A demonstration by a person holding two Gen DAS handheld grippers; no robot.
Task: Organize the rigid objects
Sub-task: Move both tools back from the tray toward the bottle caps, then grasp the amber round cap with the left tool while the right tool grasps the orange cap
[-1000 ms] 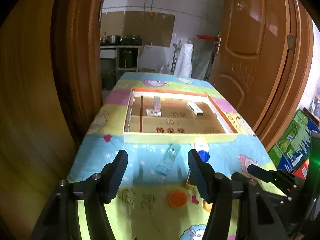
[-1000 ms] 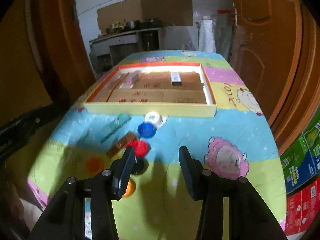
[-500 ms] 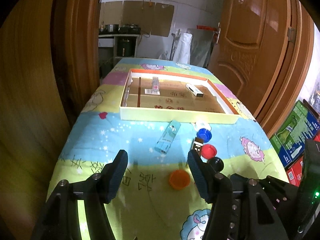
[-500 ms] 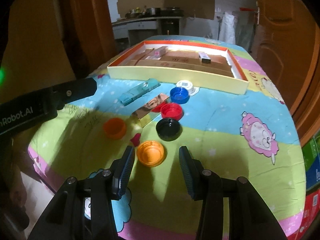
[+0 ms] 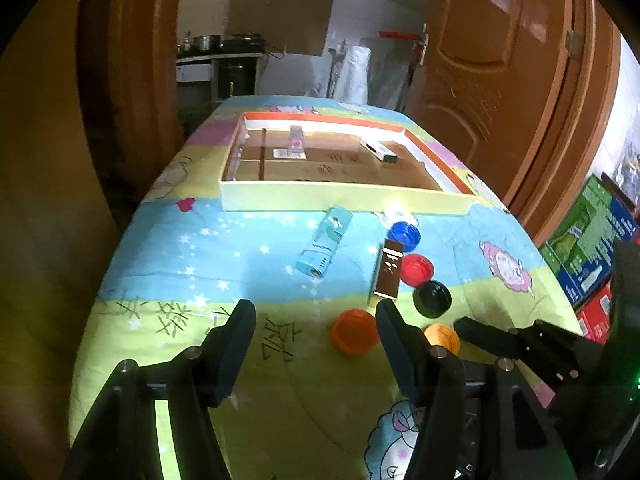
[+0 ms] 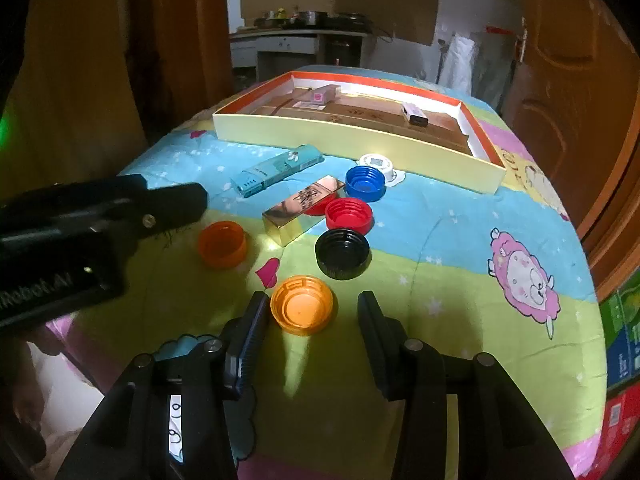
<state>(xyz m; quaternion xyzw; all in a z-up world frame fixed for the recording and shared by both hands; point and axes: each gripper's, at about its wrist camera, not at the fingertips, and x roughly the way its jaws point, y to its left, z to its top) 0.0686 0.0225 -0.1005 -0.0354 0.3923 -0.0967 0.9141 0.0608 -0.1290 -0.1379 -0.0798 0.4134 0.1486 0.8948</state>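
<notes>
R gripper point(image 6: 312, 312) jaws spread, nothing gripped, straddling the yellow-orange cap point(image 6: 302, 310), which lies on the worktop point(image 6: 460, 264) just in front of the black cap point(image 6: 342, 253). L gripper point(image 5: 316, 336) jaws also released, empty, left of the orange cap point(image 5: 354, 331). Risk: cap sits off-centre toward the left jaw, so closing may shove it sideways into the black cap, or pinch the cloth w/ it.

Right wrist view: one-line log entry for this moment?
right tool: open, around yellow cap | left tool: open, empty | tray: two boxes
</notes>
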